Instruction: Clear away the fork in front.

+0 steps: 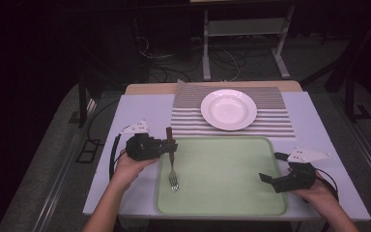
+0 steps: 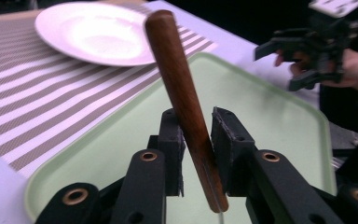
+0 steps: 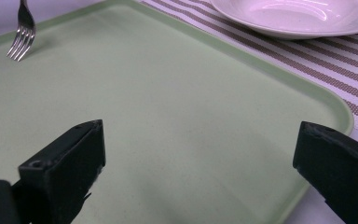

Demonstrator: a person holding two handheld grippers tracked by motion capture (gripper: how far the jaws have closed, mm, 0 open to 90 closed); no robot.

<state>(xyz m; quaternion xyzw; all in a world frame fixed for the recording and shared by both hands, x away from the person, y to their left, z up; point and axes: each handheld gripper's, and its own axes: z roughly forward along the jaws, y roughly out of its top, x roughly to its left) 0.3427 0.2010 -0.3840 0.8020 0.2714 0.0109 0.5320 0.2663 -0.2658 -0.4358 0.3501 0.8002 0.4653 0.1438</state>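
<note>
Now the left gripper (image 1: 166, 146) fingers loosely flank the fork (image 1: 172, 162) handle over the tray (image 1: 232, 193) at center left, while the right gripper (image 1: 272, 166) fingers are spread.

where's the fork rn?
In the high view the fork is over the left side of the green tray, tines toward the person; its wooden handle sits between the left gripper fingers, near the striped placemat.
</note>
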